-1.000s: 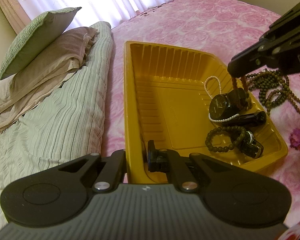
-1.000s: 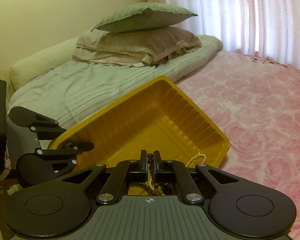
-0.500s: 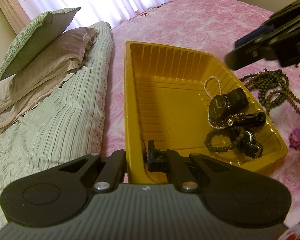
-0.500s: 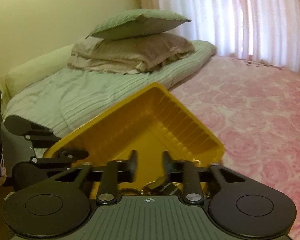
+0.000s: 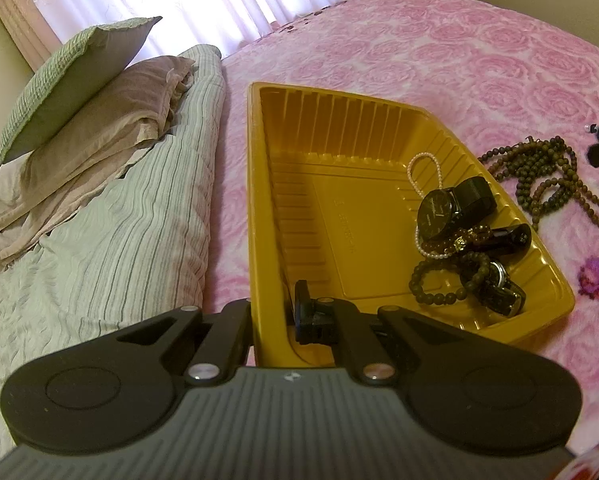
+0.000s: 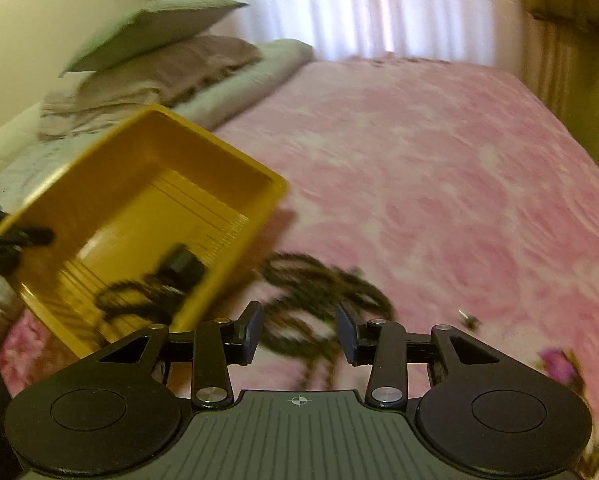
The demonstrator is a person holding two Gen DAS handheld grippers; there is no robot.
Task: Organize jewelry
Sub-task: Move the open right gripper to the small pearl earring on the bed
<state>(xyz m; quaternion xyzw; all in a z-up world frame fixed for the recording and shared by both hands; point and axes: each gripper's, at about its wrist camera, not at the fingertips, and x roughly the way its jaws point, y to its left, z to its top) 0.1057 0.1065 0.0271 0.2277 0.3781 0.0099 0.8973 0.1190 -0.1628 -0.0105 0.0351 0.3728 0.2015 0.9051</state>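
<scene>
Now, tray (image 5: 299, 200): yellow, on the pink bed (image 5: 459, 60); my left tool (image 5: 273, 316) pinches its near wall.
Inside: black watch (image 5: 439, 212), pearl loop (image 5: 423, 168), dark bead bracelet (image 5: 435, 280), more dark pieces heaped and hard to separate.
Outside: long bead strand (image 5: 547, 184) just beside the tray.
Right tool (image 6: 299, 332): wide apart, empty, above that strand (image 6: 323, 292).
Unclear: right view is motion-blurred.

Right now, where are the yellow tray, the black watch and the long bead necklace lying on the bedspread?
yellow tray (image 5: 283, 200): left wrist view, on its bare ribbed left wall.
black watch (image 5: 435, 211): left wrist view, on the round dial.
long bead necklace (image 5: 539, 176): left wrist view, on the coiled strands beside the tray.
</scene>
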